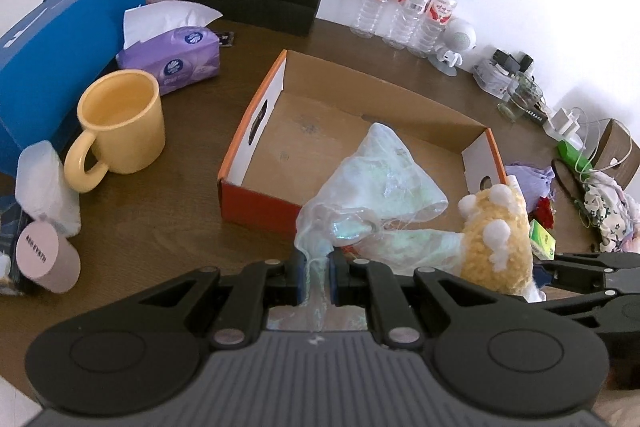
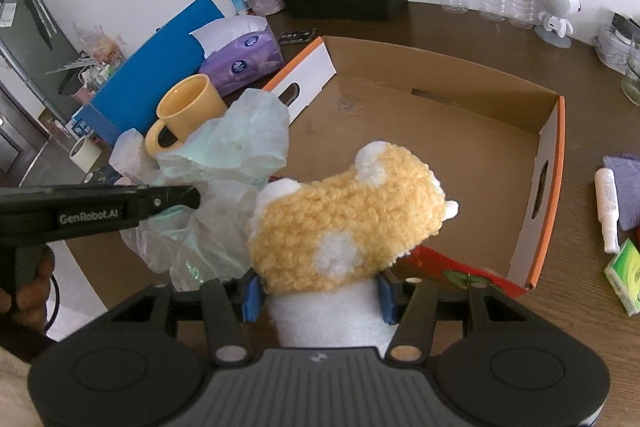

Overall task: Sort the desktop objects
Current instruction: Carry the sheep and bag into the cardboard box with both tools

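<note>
My left gripper [image 1: 318, 277] is shut on a crumpled translucent plastic bag [image 1: 376, 183], held over the near edge of the open cardboard box [image 1: 264, 107]. The same bag [image 2: 224, 163] shows in the right wrist view, next to the left gripper [image 2: 176, 197] seen from the side. My right gripper [image 2: 318, 293] is shut on a fuzzy yellow-and-white plush sock [image 2: 344, 219], held above the box [image 2: 552, 163] at its near wall. The sock [image 1: 496, 235] appears beside the bag in the left wrist view, with the right gripper [image 1: 544, 269] behind it.
A yellow mug [image 1: 120, 123], purple tissue pack [image 1: 172, 55], blue box [image 1: 60, 67] and pink tube [image 1: 48, 255] sit left of the cardboard box. Water bottles [image 1: 404, 3] and a small white robot figure [image 1: 456, 43] stand at the back. A white tube [image 2: 606, 207] and green packet [image 2: 626, 273] lie on the right.
</note>
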The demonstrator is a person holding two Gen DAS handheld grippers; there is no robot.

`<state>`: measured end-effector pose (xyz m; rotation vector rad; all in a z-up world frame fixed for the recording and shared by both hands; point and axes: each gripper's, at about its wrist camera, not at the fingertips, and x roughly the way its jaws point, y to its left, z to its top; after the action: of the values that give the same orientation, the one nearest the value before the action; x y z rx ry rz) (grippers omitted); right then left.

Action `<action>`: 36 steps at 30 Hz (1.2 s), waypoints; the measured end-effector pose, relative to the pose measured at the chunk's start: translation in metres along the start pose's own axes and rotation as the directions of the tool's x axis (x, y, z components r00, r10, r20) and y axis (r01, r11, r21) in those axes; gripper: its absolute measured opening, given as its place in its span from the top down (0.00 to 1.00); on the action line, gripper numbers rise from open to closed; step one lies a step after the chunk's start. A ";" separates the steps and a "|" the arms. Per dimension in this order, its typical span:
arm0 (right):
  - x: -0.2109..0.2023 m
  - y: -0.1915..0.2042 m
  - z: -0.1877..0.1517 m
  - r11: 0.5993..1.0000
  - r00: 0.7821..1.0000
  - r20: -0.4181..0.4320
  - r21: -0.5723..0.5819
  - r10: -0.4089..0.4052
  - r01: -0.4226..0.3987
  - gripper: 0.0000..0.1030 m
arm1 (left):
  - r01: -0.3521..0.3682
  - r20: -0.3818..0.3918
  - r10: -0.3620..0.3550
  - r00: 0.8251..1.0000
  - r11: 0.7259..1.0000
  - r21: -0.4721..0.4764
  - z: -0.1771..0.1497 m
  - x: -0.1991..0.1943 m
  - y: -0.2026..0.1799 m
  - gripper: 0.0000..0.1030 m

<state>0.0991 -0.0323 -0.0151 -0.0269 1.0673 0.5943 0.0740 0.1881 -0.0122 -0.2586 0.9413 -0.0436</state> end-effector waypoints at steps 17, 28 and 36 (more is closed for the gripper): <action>0.063 -0.030 0.105 0.995 0.995 0.038 0.048 -0.089 0.087 0.49 | 0.002 -0.007 -0.002 1.000 0.997 0.081 0.103 0.090 0.009 0.89; 0.138 -0.062 0.132 0.984 0.987 -0.055 0.094 -0.149 0.153 0.49 | -0.027 -0.112 0.050 0.992 0.981 0.194 0.130 0.180 0.002 0.89; 0.178 -0.080 0.144 0.974 0.979 -0.099 0.126 -0.175 0.187 0.45 | -0.027 -0.130 0.054 0.990 0.979 0.203 0.133 0.193 0.001 0.85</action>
<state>0.3145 0.0225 -0.1116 -0.0325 1.1744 0.3575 0.2949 0.1867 -0.0904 -0.0491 1.0683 -0.1197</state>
